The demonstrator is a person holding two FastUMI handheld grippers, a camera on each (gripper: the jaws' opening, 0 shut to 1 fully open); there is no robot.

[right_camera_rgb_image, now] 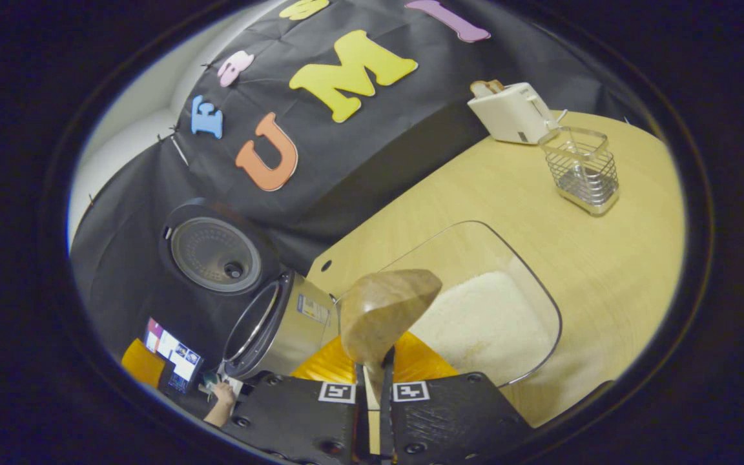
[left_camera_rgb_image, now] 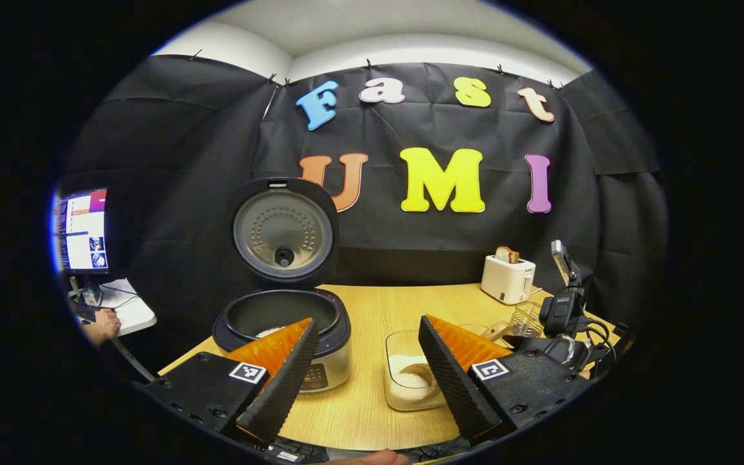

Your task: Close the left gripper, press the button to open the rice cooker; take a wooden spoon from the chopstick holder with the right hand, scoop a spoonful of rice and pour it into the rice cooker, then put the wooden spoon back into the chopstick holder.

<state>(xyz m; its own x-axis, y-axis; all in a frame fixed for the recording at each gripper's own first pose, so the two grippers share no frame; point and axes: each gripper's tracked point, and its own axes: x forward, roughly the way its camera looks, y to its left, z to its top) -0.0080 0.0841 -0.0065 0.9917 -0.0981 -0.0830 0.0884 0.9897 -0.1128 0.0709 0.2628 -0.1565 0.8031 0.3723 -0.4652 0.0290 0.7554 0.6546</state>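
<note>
Gripping the wooden spoon (right_camera_rgb_image: 388,310) by its handle, your right hand-held gripper (right_camera_rgb_image: 372,387) has both fingers clenched on it, with the spoon's bowl held up over the near end of the clear rice container (right_camera_rgb_image: 543,294). White rice (right_camera_rgb_image: 482,323) lies in that container, just beyond the spoon. From the left gripper view, your left hand-held gripper (left_camera_rgb_image: 365,368) is released, its fingers spread wide above the tabletop (left_camera_rgb_image: 372,310). Between and beyond them sits the rice cooker (left_camera_rgb_image: 281,323) with its lid (left_camera_rgb_image: 283,232) standing upright and open, and a little white rice shows in its pot. The rice container stands just right of the cooker. Farther back, the wire chopstick holder (right_camera_rgb_image: 582,169) stands near a white toaster (right_camera_rgb_image: 511,111). At the far left, a person's hand (left_camera_rgb_image: 104,325) rests by a lit monitor (left_camera_rgb_image: 81,229).
</note>
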